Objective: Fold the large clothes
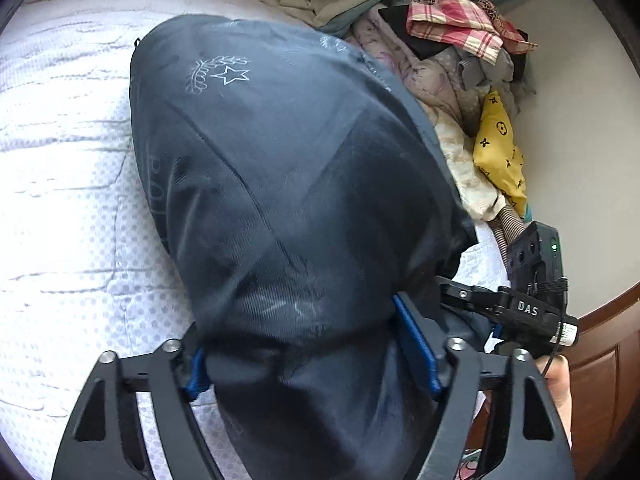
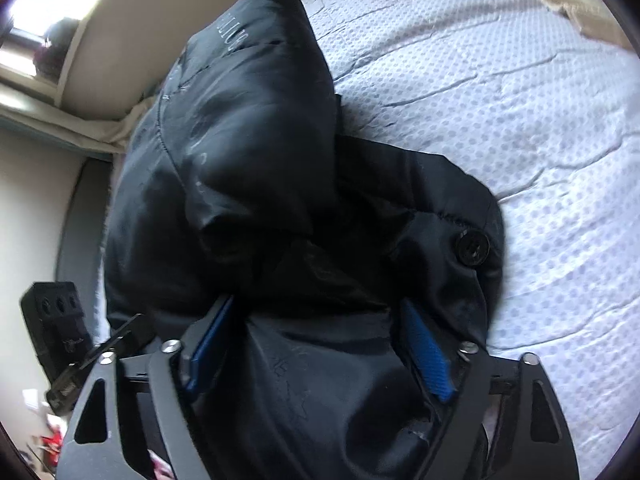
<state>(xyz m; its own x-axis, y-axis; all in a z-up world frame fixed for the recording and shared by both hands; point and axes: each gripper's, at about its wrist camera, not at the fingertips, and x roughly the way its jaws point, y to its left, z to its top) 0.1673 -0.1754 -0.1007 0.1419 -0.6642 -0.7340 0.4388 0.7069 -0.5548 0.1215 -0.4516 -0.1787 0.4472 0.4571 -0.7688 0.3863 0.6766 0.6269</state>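
A dark navy padded jacket (image 1: 280, 160) with a pale star-and-wreath print lies bunched on the bed. My left gripper (image 1: 304, 344) has its blue pads (image 1: 416, 344) pressed on a thick fold of it, and the cloth narrows between them. In the right wrist view the same jacket (image 2: 248, 140) fills the middle, with a black button (image 2: 473, 249) on its right flap. My right gripper (image 2: 316, 308) is shut on another thick bunch of it between blue pads (image 2: 428, 356). The right gripper's black body (image 1: 532, 280) shows beside the left one.
A white dotted quilted bed cover (image 1: 60, 200) (image 2: 500, 100) lies under the jacket. A pile of mixed clothes (image 1: 452, 40) and a yellow patterned cloth (image 1: 500, 152) sit along the wall. A wooden bed board (image 1: 600, 344) and a person's hand (image 1: 560, 384) are at the right.
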